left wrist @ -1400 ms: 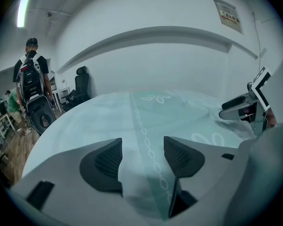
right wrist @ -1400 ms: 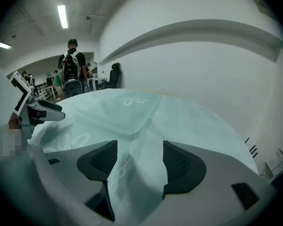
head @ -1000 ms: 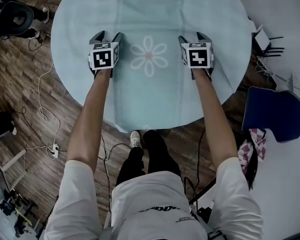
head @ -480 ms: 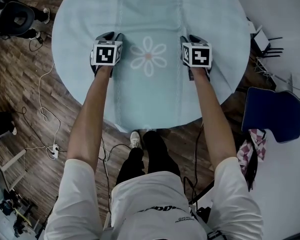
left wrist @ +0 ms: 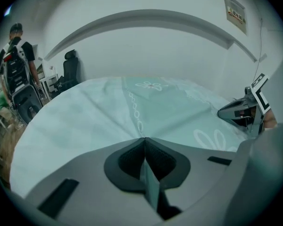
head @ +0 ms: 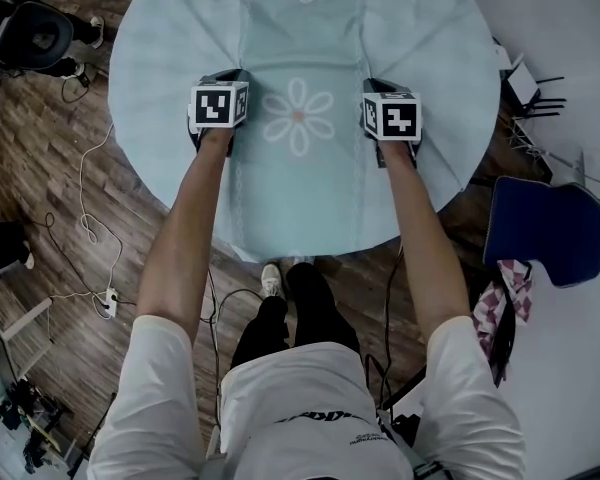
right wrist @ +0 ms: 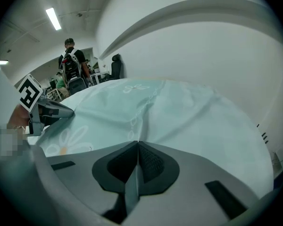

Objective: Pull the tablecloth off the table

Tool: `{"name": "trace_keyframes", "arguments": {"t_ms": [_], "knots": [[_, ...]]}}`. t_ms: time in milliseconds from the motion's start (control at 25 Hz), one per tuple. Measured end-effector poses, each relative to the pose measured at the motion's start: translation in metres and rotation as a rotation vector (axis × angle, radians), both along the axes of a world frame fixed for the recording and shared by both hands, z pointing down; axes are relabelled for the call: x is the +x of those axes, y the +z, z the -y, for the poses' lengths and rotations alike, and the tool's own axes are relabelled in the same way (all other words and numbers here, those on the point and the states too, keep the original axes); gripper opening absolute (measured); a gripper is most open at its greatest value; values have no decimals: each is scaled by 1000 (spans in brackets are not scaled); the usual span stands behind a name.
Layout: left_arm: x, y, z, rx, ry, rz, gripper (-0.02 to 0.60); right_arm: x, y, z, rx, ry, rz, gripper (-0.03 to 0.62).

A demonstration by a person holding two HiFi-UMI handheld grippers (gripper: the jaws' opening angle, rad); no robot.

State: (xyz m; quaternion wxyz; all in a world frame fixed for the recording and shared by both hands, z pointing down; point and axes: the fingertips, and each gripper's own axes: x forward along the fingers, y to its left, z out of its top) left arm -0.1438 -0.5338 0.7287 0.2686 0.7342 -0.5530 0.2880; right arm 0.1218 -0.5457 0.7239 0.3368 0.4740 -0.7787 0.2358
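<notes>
Wood floor (head: pixel 40 198) with loose cables rings the round table, which is fully hidden under the pale teal tablecloth (head: pixel 300 183); blue chair (head: pixel 545 228) off at 4 o'clock. Head view: left gripper (head: pixel 220 80) at 10 o'clock of the cloth's middle and right gripper (head: pixel 383 86) at 2 o'clock, with the daisy print (head: pixel 298 114) between them. Both tilt down onto the cloth and creases fan out from each tip. Step in hand looks like securing the pinch before the pull. To do it well, keep both grips tight and draw both hands evenly toward the person at 6 o'clock. Stay low along the tabletop, not up, so the thin folds don't slip out and the cloth doesn't skew or drag on the rim. Pinches look small, so slip is probably the main risk. Left gripper view: jaws have just been closing and are clenched on a thin ridge of tablecloth (left wrist: pixel 150 185) caught between the pads. The rest of the cloth spreads away toward 12 o'clock, other gripper at 3 o'clock. Right gripper view: same, jaws just closed and clamped on a fold of tablecloth (right wrist: pixel 131 185) running back from the tips toward 6 o'clock. Open cloth lies beyond at 12, left gripper at 9 o'clock.
</notes>
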Motion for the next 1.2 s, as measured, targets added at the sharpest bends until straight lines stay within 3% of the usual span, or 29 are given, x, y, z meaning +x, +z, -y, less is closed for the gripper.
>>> {"name": "trace_keyframes", "arguments": {"t_ms": [480, 1200], "knots": [[-1, -19, -30, 32, -17, -41, 15, -4, -31, -29, 11, 25, 106, 34], [8, -71, -114, 103, 49, -73, 15, -2, -88, -123, 35, 112, 274, 34]]}}
